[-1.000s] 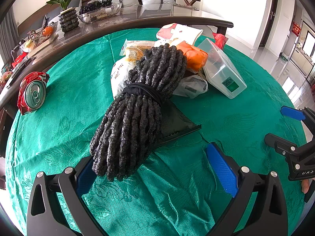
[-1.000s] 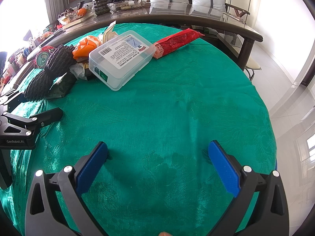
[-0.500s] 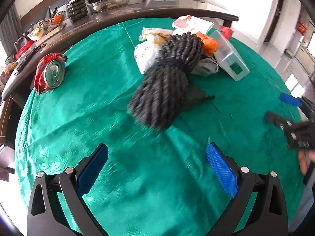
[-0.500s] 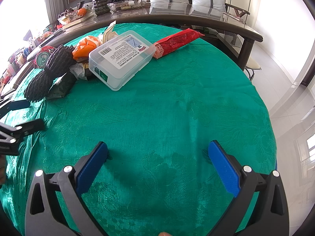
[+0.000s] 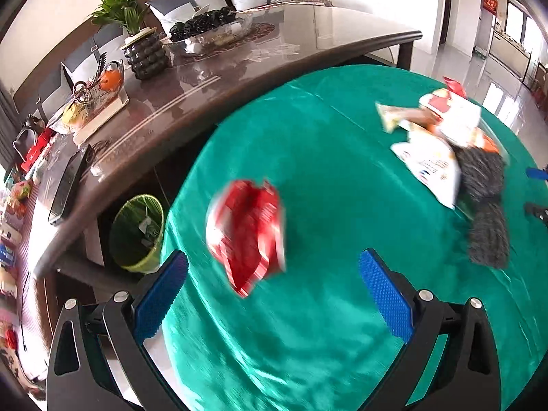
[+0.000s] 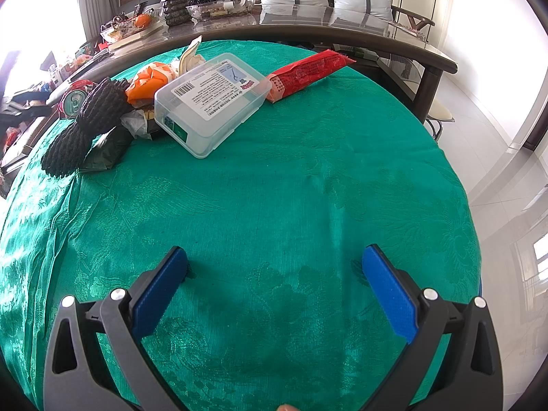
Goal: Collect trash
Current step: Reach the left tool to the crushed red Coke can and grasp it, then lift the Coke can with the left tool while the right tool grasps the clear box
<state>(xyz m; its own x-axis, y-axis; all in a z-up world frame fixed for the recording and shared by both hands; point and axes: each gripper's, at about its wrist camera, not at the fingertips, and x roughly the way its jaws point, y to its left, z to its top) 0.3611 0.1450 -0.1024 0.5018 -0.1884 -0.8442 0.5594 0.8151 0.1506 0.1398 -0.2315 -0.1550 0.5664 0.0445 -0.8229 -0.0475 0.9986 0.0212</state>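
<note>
My left gripper [image 5: 274,287] is open and empty, just short of a crushed red can [image 5: 248,231] lying on the green tablecloth near the table's left edge; the view is blurred. A green-lined trash bin [image 5: 138,233] stands on the floor below that edge. My right gripper [image 6: 274,284] is open and empty over bare cloth. Farther off lies a trash pile: black rope bundle [image 6: 85,120], clear plastic box [image 6: 212,102], red wrapper [image 6: 308,68], orange bag [image 6: 154,78]. The can also shows in the right wrist view [image 6: 73,101].
A long dark table [image 5: 239,65] with a potted plant [image 5: 144,48], fruit bowl and clutter runs behind the round table. White snack bags [image 5: 435,164] lie beside the rope [image 5: 486,212] in the left wrist view. Tiled floor lies right of the table.
My left gripper has swung left, away from the black rope bundle and over to the red can at the table's edge; the trash bin came into view. My right gripper has stayed put.
</note>
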